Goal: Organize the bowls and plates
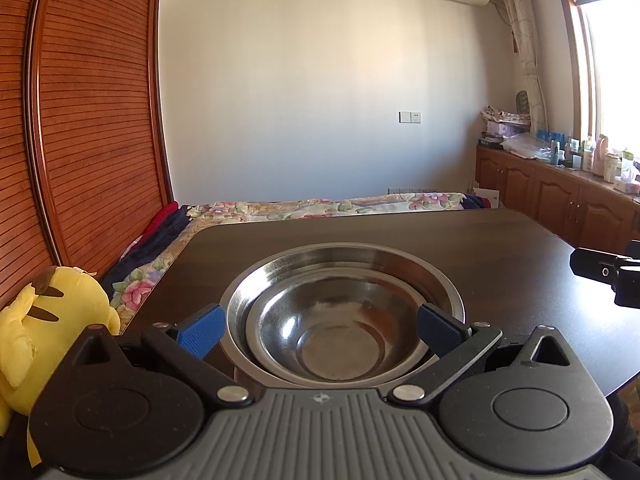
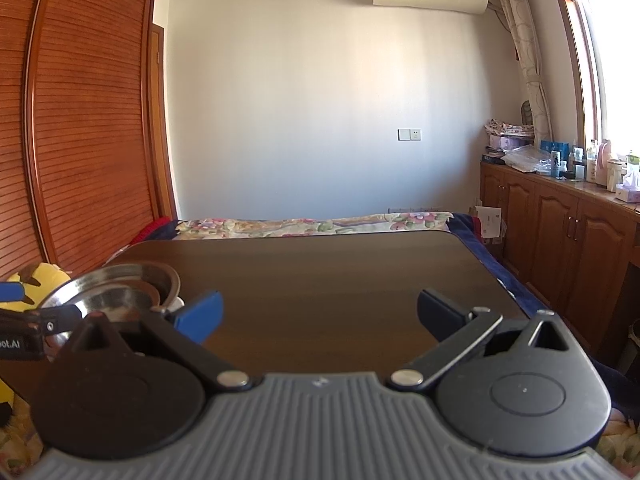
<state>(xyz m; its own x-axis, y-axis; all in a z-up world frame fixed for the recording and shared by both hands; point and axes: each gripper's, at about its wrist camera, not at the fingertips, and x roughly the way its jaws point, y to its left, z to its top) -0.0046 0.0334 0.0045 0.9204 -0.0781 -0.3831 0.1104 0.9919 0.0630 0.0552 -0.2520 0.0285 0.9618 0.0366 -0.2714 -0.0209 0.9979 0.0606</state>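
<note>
Two steel bowls sit nested on the dark table (image 1: 500, 248): a smaller bowl (image 1: 340, 340) inside a wider bowl (image 1: 352, 258). A pale object peeks out under the stack; I cannot tell what it is. My left gripper (image 1: 319, 320) is open, its blue fingers (image 1: 202, 328) flanking the near side of the stack without closing on it. In the right wrist view the stacked bowls (image 2: 120, 286) are at the far left, with the left gripper (image 2: 24, 320) beside them. My right gripper (image 2: 320, 308) is open over bare tabletop, holding nothing.
A yellow plush toy (image 1: 40, 328) sits off the table's left corner. A bed with a floral cover (image 1: 320, 206) lies beyond the far edge. Wooden cabinets (image 2: 560, 232) with bottles line the right wall, and a slatted wardrobe (image 1: 92, 120) stands on the left.
</note>
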